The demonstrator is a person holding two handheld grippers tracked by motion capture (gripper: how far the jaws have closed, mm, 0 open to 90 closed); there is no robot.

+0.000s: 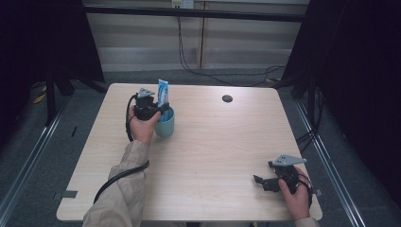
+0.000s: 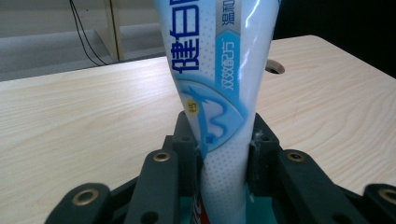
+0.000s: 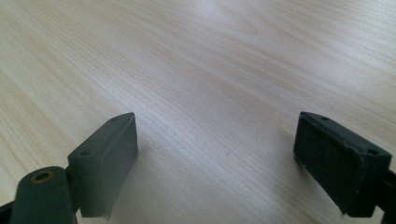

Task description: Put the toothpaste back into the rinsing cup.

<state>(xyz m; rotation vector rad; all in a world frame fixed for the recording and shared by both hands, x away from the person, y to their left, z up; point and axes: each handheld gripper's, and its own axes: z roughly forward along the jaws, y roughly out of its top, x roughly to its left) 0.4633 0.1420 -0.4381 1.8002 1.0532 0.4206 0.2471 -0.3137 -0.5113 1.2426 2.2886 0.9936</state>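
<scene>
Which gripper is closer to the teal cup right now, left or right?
Left. The left gripper is right at the teal cup, clamping the toothpaste tube that stands in it. The right gripper rests open near the table's front right corner, far from the cup.

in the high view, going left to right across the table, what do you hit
left hand-held gripper clamped on the toothpaste tube → teal cup → round hole in the table top → right hand-held gripper, open, resting near the front edge
</scene>
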